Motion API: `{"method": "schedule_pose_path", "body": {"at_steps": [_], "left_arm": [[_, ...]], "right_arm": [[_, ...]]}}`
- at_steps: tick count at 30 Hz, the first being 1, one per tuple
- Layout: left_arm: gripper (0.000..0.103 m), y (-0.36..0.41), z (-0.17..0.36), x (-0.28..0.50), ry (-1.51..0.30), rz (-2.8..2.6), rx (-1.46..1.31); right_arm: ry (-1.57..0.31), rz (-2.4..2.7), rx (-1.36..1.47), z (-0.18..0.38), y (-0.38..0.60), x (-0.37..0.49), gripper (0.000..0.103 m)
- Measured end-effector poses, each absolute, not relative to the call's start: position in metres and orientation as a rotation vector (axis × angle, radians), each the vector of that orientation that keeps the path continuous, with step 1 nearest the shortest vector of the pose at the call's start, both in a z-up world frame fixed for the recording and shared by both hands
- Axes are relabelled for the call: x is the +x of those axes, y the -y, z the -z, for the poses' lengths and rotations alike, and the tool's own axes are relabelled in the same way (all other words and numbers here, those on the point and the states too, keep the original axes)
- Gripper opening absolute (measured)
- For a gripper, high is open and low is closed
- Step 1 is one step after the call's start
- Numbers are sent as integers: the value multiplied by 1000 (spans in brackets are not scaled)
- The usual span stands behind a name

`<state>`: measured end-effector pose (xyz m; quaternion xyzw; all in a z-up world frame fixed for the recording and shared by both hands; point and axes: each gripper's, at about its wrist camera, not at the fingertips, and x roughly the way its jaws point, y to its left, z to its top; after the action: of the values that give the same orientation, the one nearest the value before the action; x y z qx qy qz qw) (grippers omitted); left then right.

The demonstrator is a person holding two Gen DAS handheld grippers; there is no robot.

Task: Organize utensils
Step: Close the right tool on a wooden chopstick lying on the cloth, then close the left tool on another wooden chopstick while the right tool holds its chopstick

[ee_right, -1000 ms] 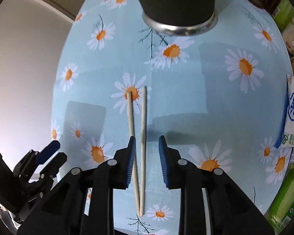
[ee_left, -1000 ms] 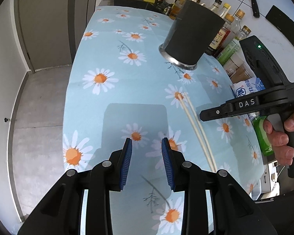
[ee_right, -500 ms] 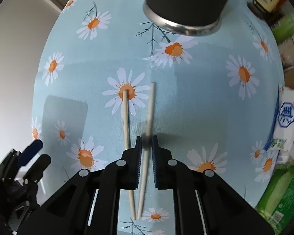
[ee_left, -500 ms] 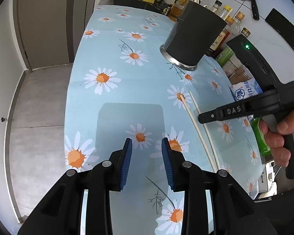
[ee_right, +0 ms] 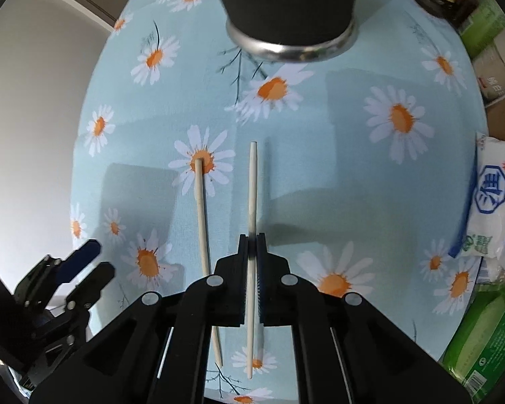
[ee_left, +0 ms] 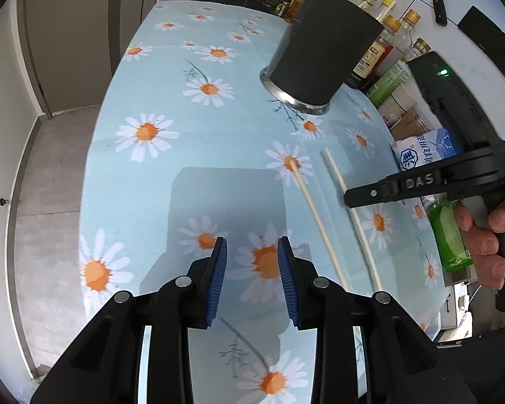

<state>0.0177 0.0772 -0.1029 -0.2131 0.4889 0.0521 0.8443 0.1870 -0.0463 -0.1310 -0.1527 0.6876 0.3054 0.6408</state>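
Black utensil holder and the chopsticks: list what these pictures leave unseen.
- Black utensil holder: inside hidden in the left wrist view by its wall; top cut off in the right wrist view.
- Gripped chopstick: middle hidden by the right gripper jaws.
- Bottle labels: too small.

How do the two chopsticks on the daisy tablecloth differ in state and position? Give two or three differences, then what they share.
The right chopstick is pinched between the right gripper's shut pads; the left chopstick lies free on the tablecloth. The left chopstick's far tip rests on a daisy's orange centre; the right chopstick's tip lies over plain blue cloth. Both are pale, thin and point toward the dark holder.
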Motion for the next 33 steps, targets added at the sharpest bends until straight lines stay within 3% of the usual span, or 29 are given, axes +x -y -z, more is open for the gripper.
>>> {"method": "schedule_pose_path", "body": {"at_steps": [14,33], "left_arm": [[30,-33,105,56,-1125,-143,-447],[29,-5,126,102,-1263,-299,-459]], "right_arm": [[-1479,-805,-277,89,104,201,6],[-1474,-916,-237,82,150,209,6]]}}
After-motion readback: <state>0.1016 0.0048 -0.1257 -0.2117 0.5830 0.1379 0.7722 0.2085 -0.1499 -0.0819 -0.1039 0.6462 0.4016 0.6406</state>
